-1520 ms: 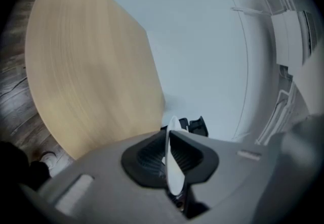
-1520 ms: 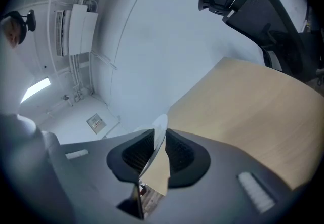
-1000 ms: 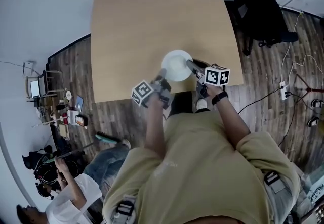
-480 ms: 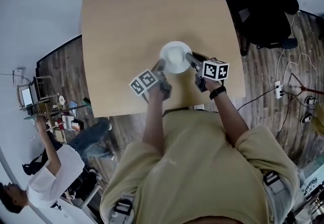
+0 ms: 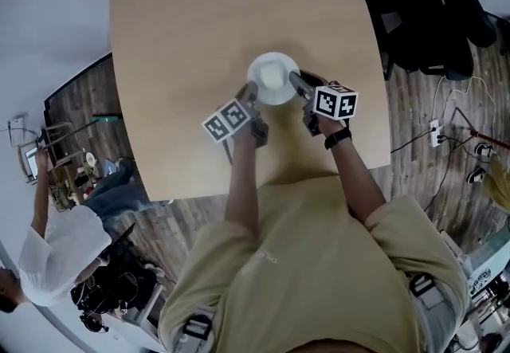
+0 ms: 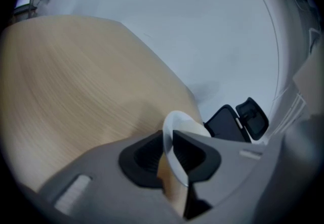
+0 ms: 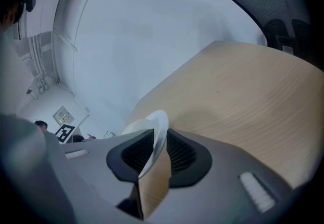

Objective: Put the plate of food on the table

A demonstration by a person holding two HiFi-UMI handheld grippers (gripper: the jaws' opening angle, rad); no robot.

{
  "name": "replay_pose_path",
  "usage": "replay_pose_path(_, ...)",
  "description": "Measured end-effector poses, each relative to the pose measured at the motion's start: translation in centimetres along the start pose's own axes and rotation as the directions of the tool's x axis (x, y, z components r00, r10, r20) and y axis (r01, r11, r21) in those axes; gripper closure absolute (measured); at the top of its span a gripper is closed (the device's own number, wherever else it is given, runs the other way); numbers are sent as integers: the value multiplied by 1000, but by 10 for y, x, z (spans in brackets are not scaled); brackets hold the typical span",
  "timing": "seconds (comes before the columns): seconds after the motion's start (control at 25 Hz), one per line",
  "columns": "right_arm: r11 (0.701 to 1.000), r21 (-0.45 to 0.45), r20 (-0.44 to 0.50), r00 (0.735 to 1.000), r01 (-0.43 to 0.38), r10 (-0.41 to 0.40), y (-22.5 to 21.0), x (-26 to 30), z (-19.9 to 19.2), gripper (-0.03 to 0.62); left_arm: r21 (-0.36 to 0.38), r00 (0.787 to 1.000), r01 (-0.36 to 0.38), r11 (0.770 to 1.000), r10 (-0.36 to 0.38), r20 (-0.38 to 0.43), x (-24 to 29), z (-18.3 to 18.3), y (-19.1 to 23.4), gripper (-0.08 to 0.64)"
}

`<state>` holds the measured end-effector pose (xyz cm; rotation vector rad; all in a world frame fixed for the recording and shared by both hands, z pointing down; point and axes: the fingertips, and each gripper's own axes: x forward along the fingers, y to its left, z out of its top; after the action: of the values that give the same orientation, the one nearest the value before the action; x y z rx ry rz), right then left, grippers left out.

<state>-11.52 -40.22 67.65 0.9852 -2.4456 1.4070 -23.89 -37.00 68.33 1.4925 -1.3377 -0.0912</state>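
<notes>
A white plate [image 5: 272, 79] with a pale inside lies low over or on the light wooden table [image 5: 199, 25], a little in from its near edge. My left gripper [image 5: 249, 95] is at the plate's left rim. In the left gripper view the rim [image 6: 177, 118] stands between the jaws of the left gripper [image 6: 168, 154], which are opening and show a thin gap beside it. My right gripper [image 5: 295, 82] holds the right rim. In the right gripper view the pads of the right gripper [image 7: 159, 152] press on the rim [image 7: 158, 122].
A black office chair [image 5: 434, 9] stands past the table's right side and also shows as the chair [image 6: 238, 117] in the left gripper view. Cables and a power strip [image 5: 434, 132] lie on the wood floor. A person in a white shirt [image 5: 56, 248] is at lower left.
Both grippers and the plate have moved farther in over the table, away from its near edge. The person at lower left has shifted position.
</notes>
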Motion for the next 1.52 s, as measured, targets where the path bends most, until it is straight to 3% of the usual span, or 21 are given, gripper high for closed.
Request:
replay_pose_path(0.32,997,-24,-38,997,67,-68,-33,45,10,517,44,997,-71,997,72,-28,44,18,25,495)
replay_pose_path(0.52,992,-63,-71,991,113,-118,-47,57,7,515,114,990,-130,985,135,-33,59,18,35,488)
replay_pose_path(0.72,988,8,-106,982,157,-155,-59,59,-3,517,121,980,-178,976,188,-71,65,7,44,485)
replay_pose_path(0.88,982,-54,-152,971,180,-186,-62,59,-9,517,156,968,-221,963,235,-82,67,-1,49,479)
replay_pose_path(1.0,976,-90,-183,960,198,-212,-66,57,-13,466,143,968,-224,964,237,-80,67,-2,46,461)
replay_pose_path(1.32,969,-154,-82,975,193,-207,-56,14,-1,440,187,972,-228,956,235,-17,30,-6,22,423)
replay_pose_path(1.44,962,-217,-7,985,165,-171,-33,-12,7,440,273,985,-173,947,173,24,4,-8,-4,419)
replay_pose_path(1.52,951,-270,56,989,150,-140,-18,-30,15,440,362,989,-149,920,132,71,-11,-8,-25,419)
